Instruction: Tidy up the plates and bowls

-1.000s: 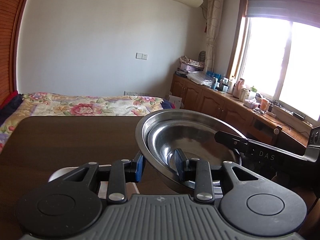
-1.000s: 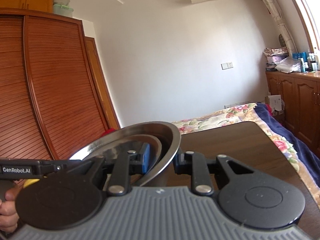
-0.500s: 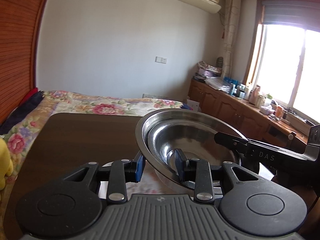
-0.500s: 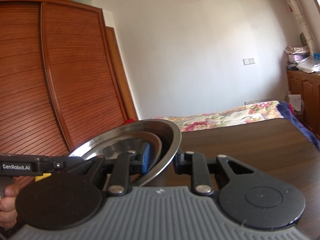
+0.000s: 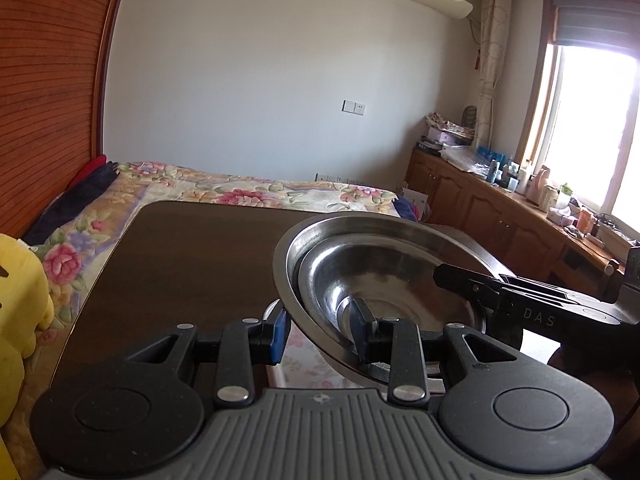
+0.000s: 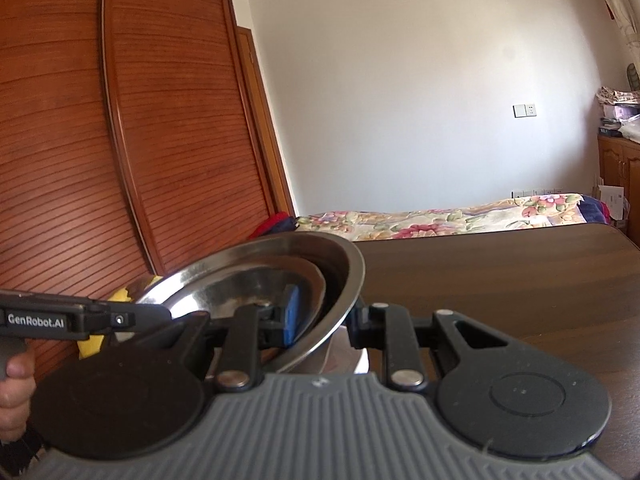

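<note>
Two steel bowls, a smaller one nested in a larger one, hang tilted above the dark wooden table. My left gripper is shut on the near rim, one finger inside and the blue pad outside. In the right wrist view the same bowls are clamped at the opposite rim by my right gripper, also shut. Each gripper shows in the other's view: the right gripper and the left gripper, with a hand on its handle. A pale floral plate lies partly hidden beneath.
A bed with a floral cover lies beyond the table's far edge. A yellow plush toy sits at the left. A tall wooden wardrobe stands left, and low cabinets with clutter run under the window.
Both grippers and the bowls have swung left together, bringing more wardrobe and the yellow toy into view. The grip on the bowls is unchanged.
</note>
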Demonstrator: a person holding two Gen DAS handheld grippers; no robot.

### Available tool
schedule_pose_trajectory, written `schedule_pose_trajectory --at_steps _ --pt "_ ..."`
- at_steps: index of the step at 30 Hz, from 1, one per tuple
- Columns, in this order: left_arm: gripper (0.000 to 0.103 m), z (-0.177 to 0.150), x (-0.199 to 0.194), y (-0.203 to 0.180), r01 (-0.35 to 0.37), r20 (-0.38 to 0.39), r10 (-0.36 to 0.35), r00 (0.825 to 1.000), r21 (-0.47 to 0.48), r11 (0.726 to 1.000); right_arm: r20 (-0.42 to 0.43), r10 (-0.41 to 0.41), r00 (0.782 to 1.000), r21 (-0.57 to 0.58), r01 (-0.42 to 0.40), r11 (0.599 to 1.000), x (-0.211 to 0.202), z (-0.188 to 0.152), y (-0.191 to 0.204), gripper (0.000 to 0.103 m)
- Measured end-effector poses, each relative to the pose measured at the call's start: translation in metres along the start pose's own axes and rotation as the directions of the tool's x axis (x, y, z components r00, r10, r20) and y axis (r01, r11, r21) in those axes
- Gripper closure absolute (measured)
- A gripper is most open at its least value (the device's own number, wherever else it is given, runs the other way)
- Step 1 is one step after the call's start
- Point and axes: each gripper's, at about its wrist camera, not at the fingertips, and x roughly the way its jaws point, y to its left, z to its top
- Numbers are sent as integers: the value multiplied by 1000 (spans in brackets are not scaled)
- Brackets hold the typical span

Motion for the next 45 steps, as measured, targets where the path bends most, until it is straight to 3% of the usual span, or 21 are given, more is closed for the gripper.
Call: schedule_pose_trajectory --at_steps 22,34,39,41,43,45 --pt "69 -17 12 7 -17 -67 16 998 -3 1000 -71 -5 997 -4 5 1000 11 -15 5 76" --pt "69 -20 9 1 -23 -50 23 998 8 1000 -83 2 997 -1 -2 1000 17 -15 5 72" --pt "53 -21 7 1 -36 -38 36 999 3 999 -91 1 996 -16 -2 1000 15 -16 7 70" --pt "46 -19 6 -1 -44 -34 44 998 6 999 -82 -11 997 -28 9 1000 13 -16 8 62" --pt "40 -19 5 -1 -49 -29 49 998 6 999 -64 -28 998 -43 26 999 9 -15 8 45" --pt "37 -18 4 -1 -61 -23 61 998 8 998 -53 -38 998 -49 36 998 5 -13 8 45"
